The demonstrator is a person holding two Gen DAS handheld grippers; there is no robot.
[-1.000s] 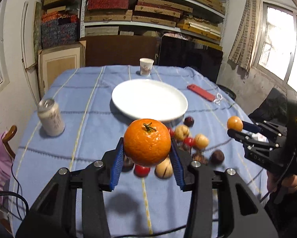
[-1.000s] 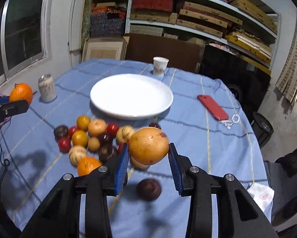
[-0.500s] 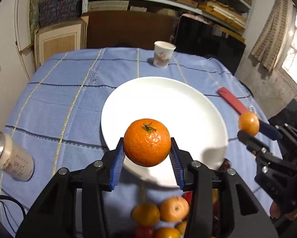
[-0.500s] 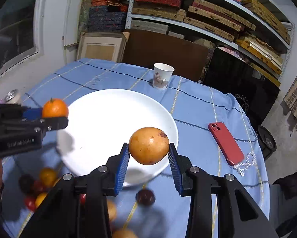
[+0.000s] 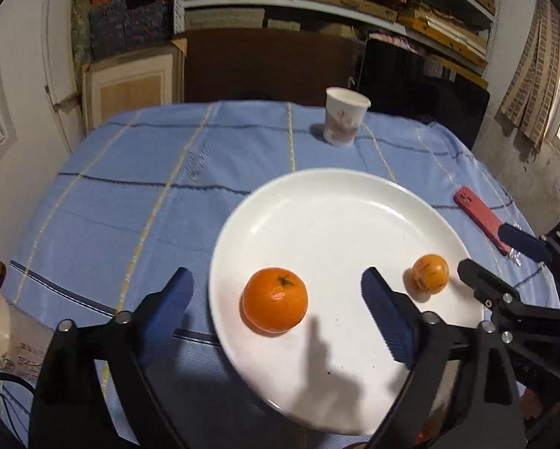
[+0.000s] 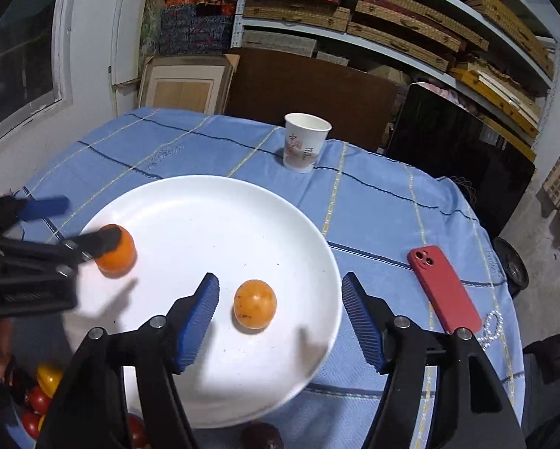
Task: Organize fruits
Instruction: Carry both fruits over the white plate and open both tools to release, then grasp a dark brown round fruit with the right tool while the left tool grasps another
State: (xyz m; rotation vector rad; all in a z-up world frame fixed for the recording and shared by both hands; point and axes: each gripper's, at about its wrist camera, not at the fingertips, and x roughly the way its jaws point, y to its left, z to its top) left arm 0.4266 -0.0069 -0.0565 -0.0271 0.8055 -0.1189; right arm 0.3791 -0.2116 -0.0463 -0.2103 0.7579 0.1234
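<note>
Between my left gripper's (image 5: 272, 295) just-opened, wide-spread jaws the orange (image 5: 275, 300) sits released on the plate (image 5: 340, 202), and between my right gripper's (image 6: 280, 303) just-parted jaws lies the yellow-orange fruit (image 6: 255, 309), so I judge both should retreat toward the pile (image 6: 40, 393) below-left.

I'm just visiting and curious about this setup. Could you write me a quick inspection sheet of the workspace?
Surface: table under a blue cloth.
Job's things: orange and smaller yellow-orange fruit lie on the white plate; more fruit waits beside it.
Clutter: paper cup, red phone, drink can.
Grippers: left gripper and right gripper have just been opening; both open, pads clear of the fruit.
Cables: black cable at the table's edge.
Surroundings: shelves of boxes.
</note>
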